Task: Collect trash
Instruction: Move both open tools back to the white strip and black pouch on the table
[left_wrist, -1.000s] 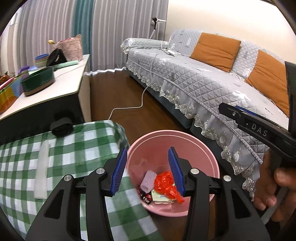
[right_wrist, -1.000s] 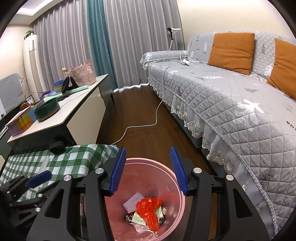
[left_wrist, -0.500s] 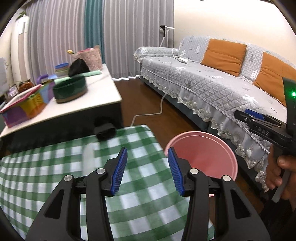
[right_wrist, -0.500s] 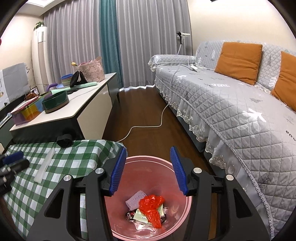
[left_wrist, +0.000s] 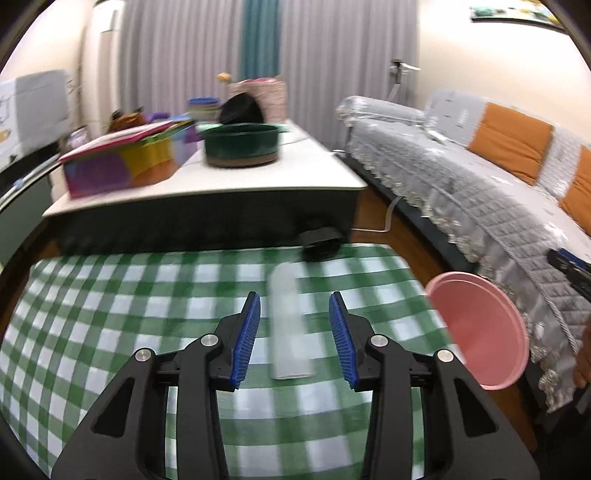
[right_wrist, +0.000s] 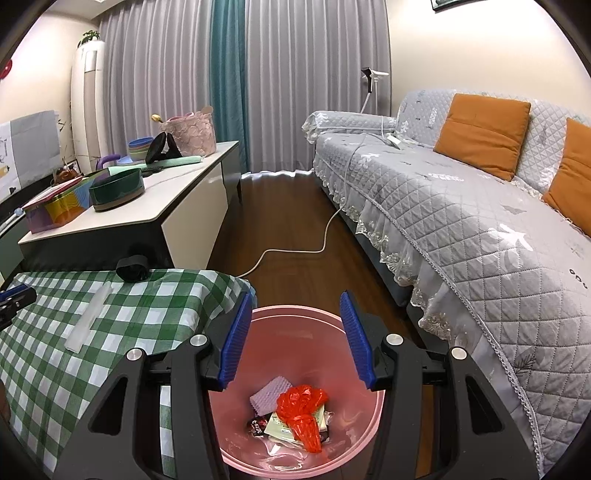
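Observation:
A translucent white strip (left_wrist: 288, 321) lies flat on the green checked tablecloth (left_wrist: 110, 314). My left gripper (left_wrist: 294, 297) hovers just short of it with the strip lined up between the blue pads (left_wrist: 245, 339). Its jaws are closing and nothing is pressed between them. The same white strip (right_wrist: 88, 317) shows in the right wrist view. My right gripper (right_wrist: 295, 295) hangs open over the pink bin (right_wrist: 295, 312), with nothing in its jaws. Inside the bin lie a red plastic bag (right_wrist: 301, 410), a white foam piece (right_wrist: 269, 393) and some wrappers.
A black roll-like object (left_wrist: 320, 240) sits at the cloth's far edge. Behind it stands a low white table (left_wrist: 221, 177) with a green bowl and coloured boxes. A grey sofa (right_wrist: 461, 206) with orange cushions runs along the right. A white cable (right_wrist: 295, 251) crosses the wooden floor.
My left gripper has swung left from above the pink bin to over the checked cloth and now faces the white strip. Its jaws have narrowed a little. The right gripper stays over the bin.

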